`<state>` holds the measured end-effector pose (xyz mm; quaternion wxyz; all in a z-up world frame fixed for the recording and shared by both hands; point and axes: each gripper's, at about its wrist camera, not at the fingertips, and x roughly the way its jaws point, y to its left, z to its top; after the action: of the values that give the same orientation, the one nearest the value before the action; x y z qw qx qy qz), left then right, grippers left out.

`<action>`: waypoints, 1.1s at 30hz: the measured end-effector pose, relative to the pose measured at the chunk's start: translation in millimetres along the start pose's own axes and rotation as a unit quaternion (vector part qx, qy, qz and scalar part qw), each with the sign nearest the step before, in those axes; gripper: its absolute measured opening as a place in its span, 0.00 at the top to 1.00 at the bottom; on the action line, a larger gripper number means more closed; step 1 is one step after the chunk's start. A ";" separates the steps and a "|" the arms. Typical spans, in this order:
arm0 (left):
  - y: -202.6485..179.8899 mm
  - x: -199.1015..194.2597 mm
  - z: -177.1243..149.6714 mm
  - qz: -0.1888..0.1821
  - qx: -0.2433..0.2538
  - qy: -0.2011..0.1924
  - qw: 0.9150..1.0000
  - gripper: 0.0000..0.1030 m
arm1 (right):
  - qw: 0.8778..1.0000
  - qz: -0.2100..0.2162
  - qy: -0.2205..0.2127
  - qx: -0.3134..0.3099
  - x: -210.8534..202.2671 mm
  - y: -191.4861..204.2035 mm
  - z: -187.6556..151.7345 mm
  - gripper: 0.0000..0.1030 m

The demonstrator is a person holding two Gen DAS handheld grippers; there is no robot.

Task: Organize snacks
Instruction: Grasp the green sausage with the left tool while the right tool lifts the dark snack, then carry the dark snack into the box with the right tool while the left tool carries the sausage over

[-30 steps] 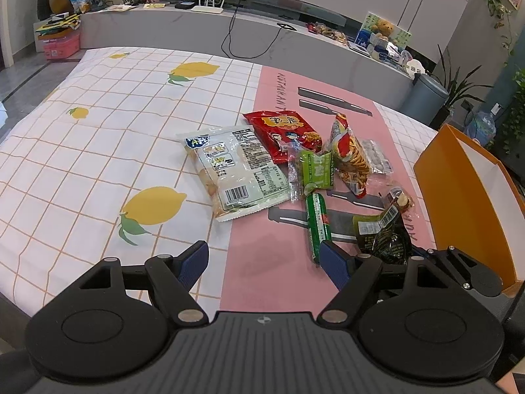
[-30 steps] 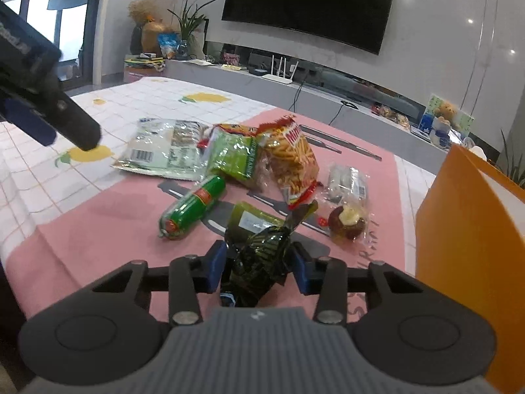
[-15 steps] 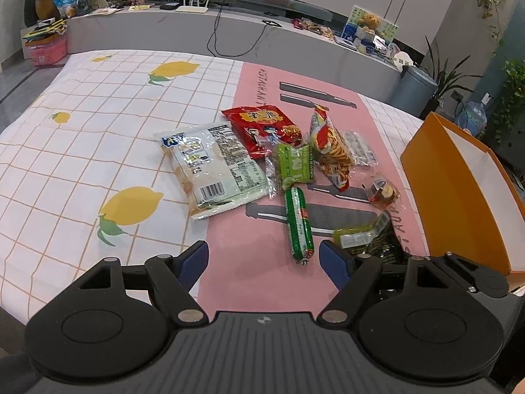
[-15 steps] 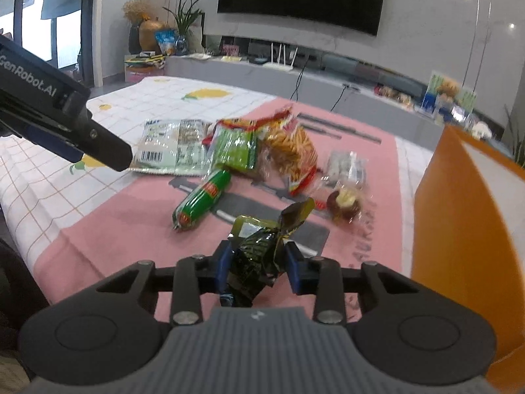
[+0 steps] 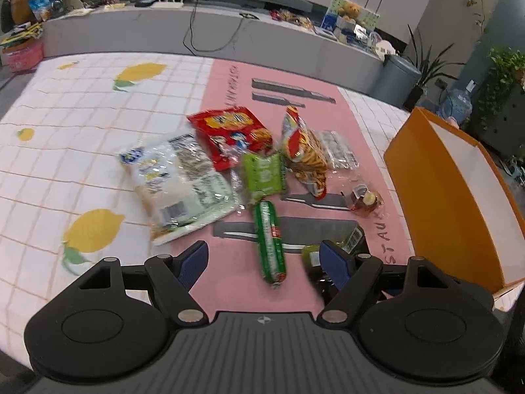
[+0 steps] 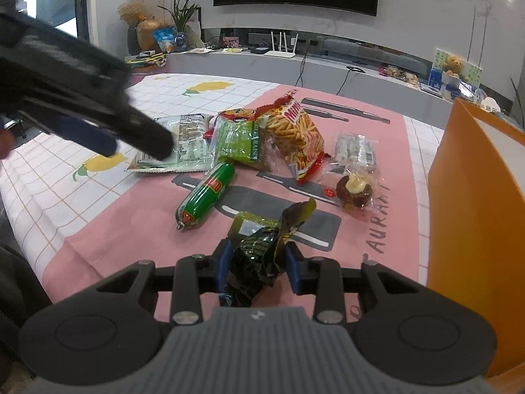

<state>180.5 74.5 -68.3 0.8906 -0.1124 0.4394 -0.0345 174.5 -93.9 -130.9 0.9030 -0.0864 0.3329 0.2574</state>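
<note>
Nearest me, my right gripper (image 6: pixel 257 264) is clamped on a crinkly dark green-and-black foil packet (image 6: pixel 259 256), pinched across its bunched middle with the twisted top flaring above the pads. I judge it light, soft and crackly, so the foil may slide; the gathered waist looks the surest hold.

My left gripper (image 5: pixel 264 262) hangs with its jaws spread wide and nothing between them, above the near edge of the pink printed mat (image 5: pixel 229 282).

Just beyond lies a glossy green sausage-shaped tube (image 5: pixel 270 239), lengthwise toward me. It looks firm, smooth and prone to roll, so I would take it across its middle.

To its left sits a broad clear-and-white plastic bag (image 5: pixel 178 184), probably floppy; an edge seam seems best.

Farther out are a small green pouch (image 5: pixel 262 172), a red printed packet (image 5: pixel 229 134) and a red bag of stick crisps (image 5: pixel 305 151), which I expect crush easily.

On the right stands the orange box with white lining (image 5: pixel 459 197), open and well apart from the pile.
</note>
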 end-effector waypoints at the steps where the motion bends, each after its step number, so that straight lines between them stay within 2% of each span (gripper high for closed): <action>1: -2.9 5.4 0.3 0.001 0.000 0.004 1.000 0.12 | 1.000 0.001 0.000 0.001 0.0 -0.4 0.0 0.67; 6: -15.8 33.2 0.0 0.020 0.010 0.013 1.000 0.15 | 1.000 0.003 0.002 0.005 -0.1 -2.0 -0.2 0.67; 10: -16.0 51.7 -3.1 0.044 0.014 0.024 0.999 0.28 | 1.000 0.002 0.004 0.005 -1.1 -2.4 0.3 0.67; 12: -16.1 58.8 -5.6 0.044 0.015 0.035 0.998 0.37 | 1.000 0.001 0.004 0.007 -1.3 -3.2 0.6 0.67; 16: -19.9 60.4 -11.4 0.053 0.030 0.029 0.998 0.75 | 1.000 -0.001 0.004 0.007 -2.3 -3.3 0.6 0.67; 19: -21.4 58.2 -13.2 0.058 0.037 0.026 0.997 0.76 | 1.000 -0.001 0.003 0.006 -3.4 -2.3 0.9 0.67; 25: -20.2 48.8 -17.2 0.046 0.043 0.027 0.998 0.76 | 1.000 -0.003 -0.004 0.004 -9.4 -2.8 3.1 0.67; 33: -29.9 7.6 -18.1 0.012 0.064 -0.018 0.998 0.76 | 0.998 0.004 -0.048 0.038 -42.3 -12.9 13.0 0.67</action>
<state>171.9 41.1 -78.0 0.9040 -0.0503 0.4217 -0.0495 161.1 -117.9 -93.9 0.9197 -0.0382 0.2989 0.2516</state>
